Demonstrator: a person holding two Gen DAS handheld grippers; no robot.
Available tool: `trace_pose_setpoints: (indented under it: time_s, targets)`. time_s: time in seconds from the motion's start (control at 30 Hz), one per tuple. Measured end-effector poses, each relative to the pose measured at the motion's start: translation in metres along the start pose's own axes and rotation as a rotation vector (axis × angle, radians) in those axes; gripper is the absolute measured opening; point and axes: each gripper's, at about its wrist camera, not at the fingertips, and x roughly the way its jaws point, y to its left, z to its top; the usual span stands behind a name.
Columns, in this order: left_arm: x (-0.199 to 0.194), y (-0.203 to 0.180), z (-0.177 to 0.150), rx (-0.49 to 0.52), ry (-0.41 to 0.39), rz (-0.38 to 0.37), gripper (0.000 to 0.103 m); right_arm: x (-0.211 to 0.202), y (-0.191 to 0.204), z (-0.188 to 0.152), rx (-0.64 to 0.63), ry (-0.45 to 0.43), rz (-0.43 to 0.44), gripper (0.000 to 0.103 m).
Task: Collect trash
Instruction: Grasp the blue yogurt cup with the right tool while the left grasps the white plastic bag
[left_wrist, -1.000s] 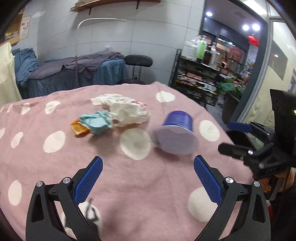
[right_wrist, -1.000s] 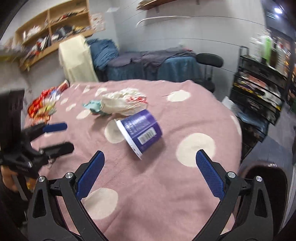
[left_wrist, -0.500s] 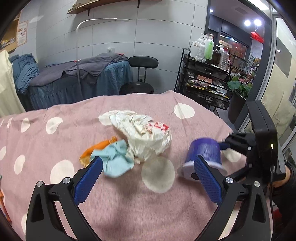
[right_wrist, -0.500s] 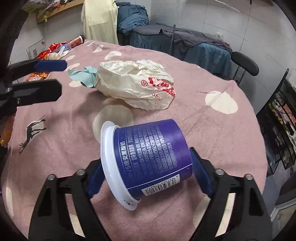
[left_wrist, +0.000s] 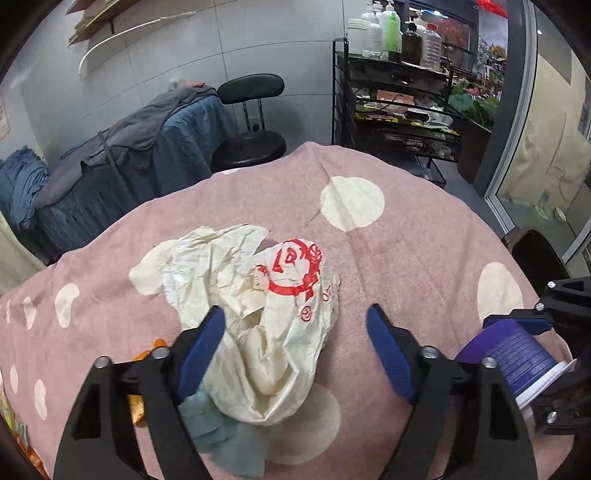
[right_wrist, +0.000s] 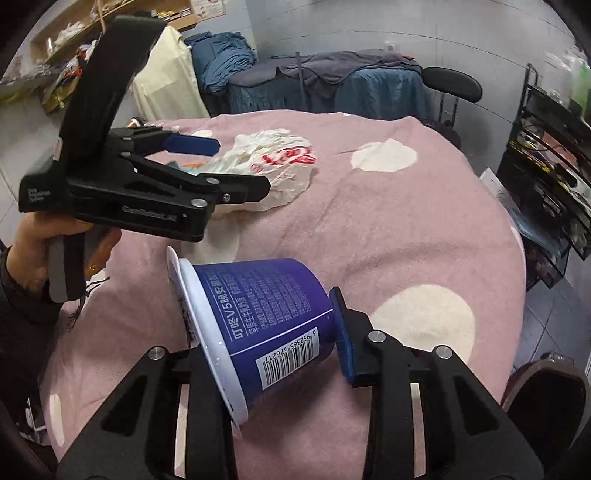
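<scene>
A purple cup (right_wrist: 266, 299) with a white rim lies on its side on the pink dotted tablecloth (right_wrist: 388, 229). My right gripper (right_wrist: 266, 343) is closing on it, one pad on its base, the other finger hidden behind the rim. The left wrist view shows the cup (left_wrist: 517, 354) clamped end to end. A crumpled white paper bag (left_wrist: 266, 332) with red print sits between the fingers of my left gripper (left_wrist: 295, 350). Its jaws are closing: the left pad touches the bag, the right pad stands apart. In the right wrist view the left gripper (right_wrist: 236, 166) straddles the bag (right_wrist: 280, 166).
A teal tissue (left_wrist: 221, 435) and an orange wrapper (left_wrist: 147, 358) lie under the bag's near-left side. Beyond the table stand a black stool (left_wrist: 251, 140), a metal rack with bottles (left_wrist: 399, 103) and a blue-covered bed (left_wrist: 147, 155). A brown seat (right_wrist: 546, 387) is at the table's right.
My left gripper has moved across the table to the paper bag and narrowed around it. My right gripper has come forward over the purple cup and closed on it.
</scene>
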Motion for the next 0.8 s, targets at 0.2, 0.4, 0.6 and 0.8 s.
trace_pose_setpoints:
  time_s: [0.2, 0.4, 0.6, 0.8]
  targets:
    - [0.007, -0.016, -0.001, -0.001, 0.01, -0.035, 0.028, -0.038, -0.02, -0.022, 0.117, -0.083, -0.048, 0.034]
    - [-0.009, -0.033, -0.011, -0.025, -0.058, -0.048, 0.022, -0.069, -0.03, -0.039, 0.184, -0.16, -0.097, 0.034]
    - [-0.051, -0.048, -0.027, -0.071, -0.166, -0.093, 0.022, -0.101, -0.041, -0.061, 0.251, -0.234, -0.129, 0.034]
    - [-0.083, -0.066, -0.045, -0.118, -0.231, -0.149, 0.022, -0.125, -0.049, -0.086, 0.314, -0.271, -0.144, 0.034]
